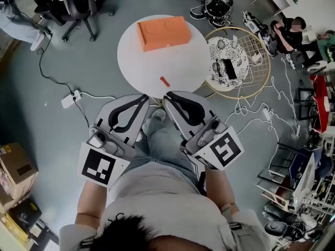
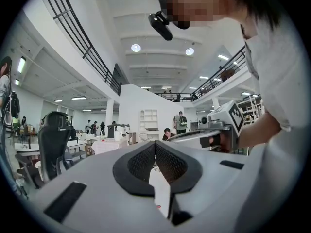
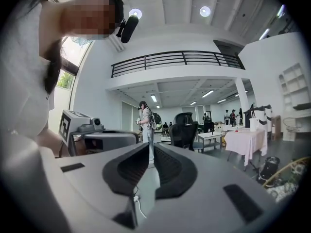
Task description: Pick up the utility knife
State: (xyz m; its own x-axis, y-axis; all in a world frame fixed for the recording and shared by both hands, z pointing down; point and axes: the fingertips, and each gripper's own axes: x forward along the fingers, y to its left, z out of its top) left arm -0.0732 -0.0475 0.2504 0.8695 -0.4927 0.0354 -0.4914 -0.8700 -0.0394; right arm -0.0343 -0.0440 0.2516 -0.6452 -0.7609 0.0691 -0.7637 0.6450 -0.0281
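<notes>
– Fingers [image 2: 141, 165] on the left gripper [image 1: 142, 98] are closed tip to tip with nothing between them. Right gripper [image 1: 168, 97] fingers [image 3: 171, 168] are down to a thin slit, also empty.
– Target?
– Utility knife [image 1: 164, 81] lies flat on the round white worktop [image 1: 131, 56], near its front edge, just ahead of both grippers. Not touched yet.
– Risks?
– Main one is descending with the fingers closed. They'd land on top of it or shove it. It's small and low on a smooth top, so a nudge likely skids it, maybe off the near edge.
– Blade out?
– Can't tell, too small.
– Orange box [image 1: 163, 33] in the way?
– No, it's well apart on the far side. The bigger worry is that the grippers sit side by side, close together, so if both reach they could clash. Both gripper views also look out level into the room, not at the worktop, so aiming rests on the head view alone.
</notes>
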